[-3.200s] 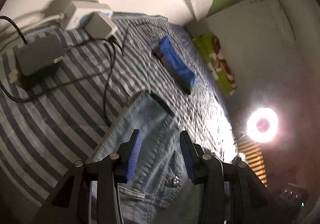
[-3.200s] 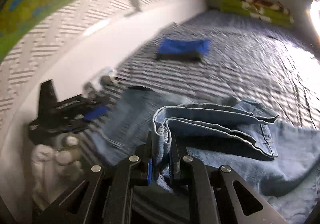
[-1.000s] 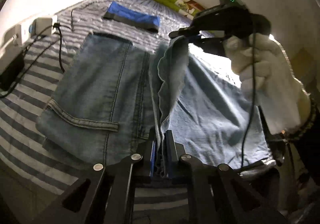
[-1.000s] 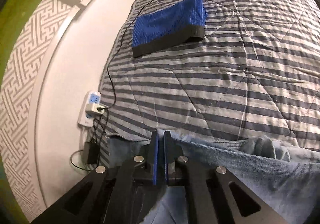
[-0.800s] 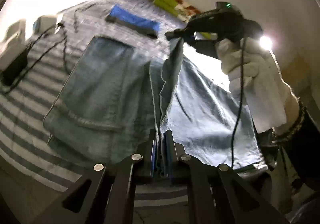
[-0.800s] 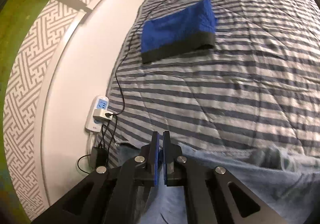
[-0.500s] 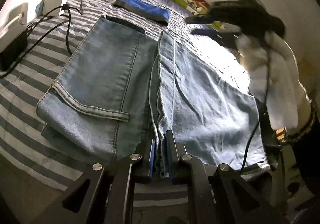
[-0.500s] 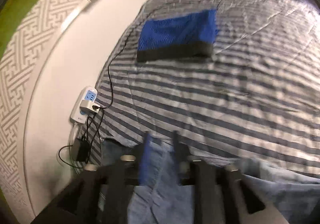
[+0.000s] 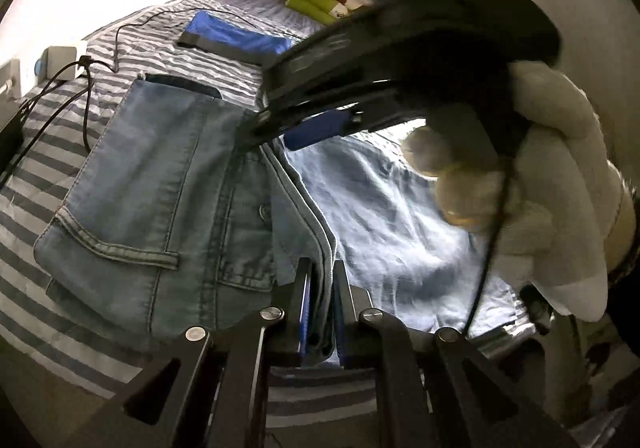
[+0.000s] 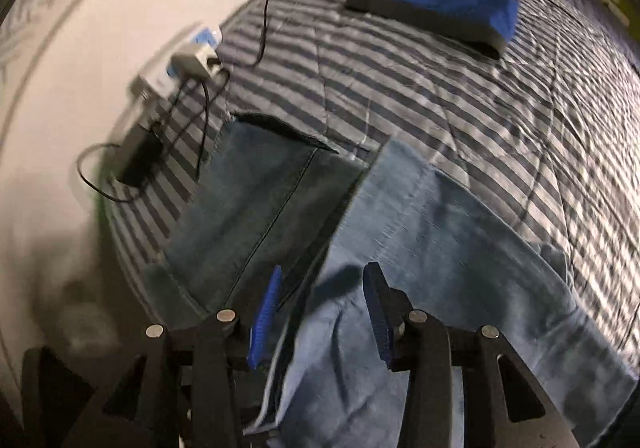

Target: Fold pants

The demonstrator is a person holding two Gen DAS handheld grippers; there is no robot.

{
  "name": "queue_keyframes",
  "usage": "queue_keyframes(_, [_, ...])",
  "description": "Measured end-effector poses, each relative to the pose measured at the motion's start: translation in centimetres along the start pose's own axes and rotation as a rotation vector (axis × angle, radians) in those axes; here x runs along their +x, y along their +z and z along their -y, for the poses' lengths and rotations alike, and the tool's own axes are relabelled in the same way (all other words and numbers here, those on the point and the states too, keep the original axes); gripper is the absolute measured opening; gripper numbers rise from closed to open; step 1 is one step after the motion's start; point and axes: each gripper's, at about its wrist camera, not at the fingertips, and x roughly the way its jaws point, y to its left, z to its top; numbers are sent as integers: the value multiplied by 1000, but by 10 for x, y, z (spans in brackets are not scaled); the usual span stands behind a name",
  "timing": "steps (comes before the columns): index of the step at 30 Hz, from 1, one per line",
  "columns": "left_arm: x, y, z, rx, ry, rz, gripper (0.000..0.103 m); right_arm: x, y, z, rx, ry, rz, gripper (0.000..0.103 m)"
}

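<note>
Light blue jeans (image 9: 160, 176) lie spread flat on the striped bedspread (image 9: 40, 176), one half a darker wash and the other paler (image 10: 440, 240). My left gripper (image 9: 320, 288) is shut on the jeans' middle seam edge at the near end, with denim pinched between its blue pads. My right gripper (image 10: 324, 276) hovers just above the jeans, pointing steeply down; its jaws are opening and nothing is between them. In the left wrist view a white-gloved hand (image 9: 540, 176) holds that gripper close over the far part of the jeans.
A folded blue cloth (image 10: 432, 4) lies further up the bed. A white power strip with a plug (image 10: 192, 52), a black adapter (image 10: 140, 164) and cables sit by the white wall on the left. A green pillow (image 9: 320, 0) lies at the far end.
The right gripper let go of the lifted jeans half, which dropped flat beside the other half. It opened and swung back over the jeans. The left gripper stayed clamped on the seam.
</note>
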Motion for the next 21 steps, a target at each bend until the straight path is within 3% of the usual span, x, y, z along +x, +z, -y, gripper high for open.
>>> queue_keyframes(2, [0,0,2,6,0,1,9,9,3,-4,-24,-46,-32,41])
queue_keyframes(5, [-4,-2,1,11,-1,2,9,19,3,-3,-61,-197,-32,40])
queue_keyframes(8, [-9,-3,-3,3,23,14,14,13,-2,26,58,-87,-30,11])
queue_keyframes(10, [-13,-3,-4,-8,-4,13,65,5,-10,41,110,-35,-7,10])
queue_keyframes(12, [-16,-4,1,9,0,36,79,0,-16,48,128,-27,9,9])
queue_keyframes(15, [-10,-4,8,54,27,21,79,-8,-23,56,158,-5,32,9])
queue_keyframes(16, [-4,-4,10,61,66,13,73,-9,-24,56,161,-4,37,9])
queue_keyframes(17, [0,-4,9,64,95,5,62,-10,-23,55,162,-7,41,9])
queue_keyframes(18, [7,-4,7,54,113,-22,33,-14,-23,54,166,-9,47,9])
queue_keyframes(19, [12,-5,4,37,114,-39,13,-17,-24,53,168,-11,54,9])
queue_keyframes(21, [15,-5,-2,-6,92,-45,14,-25,-25,50,176,-20,76,9])
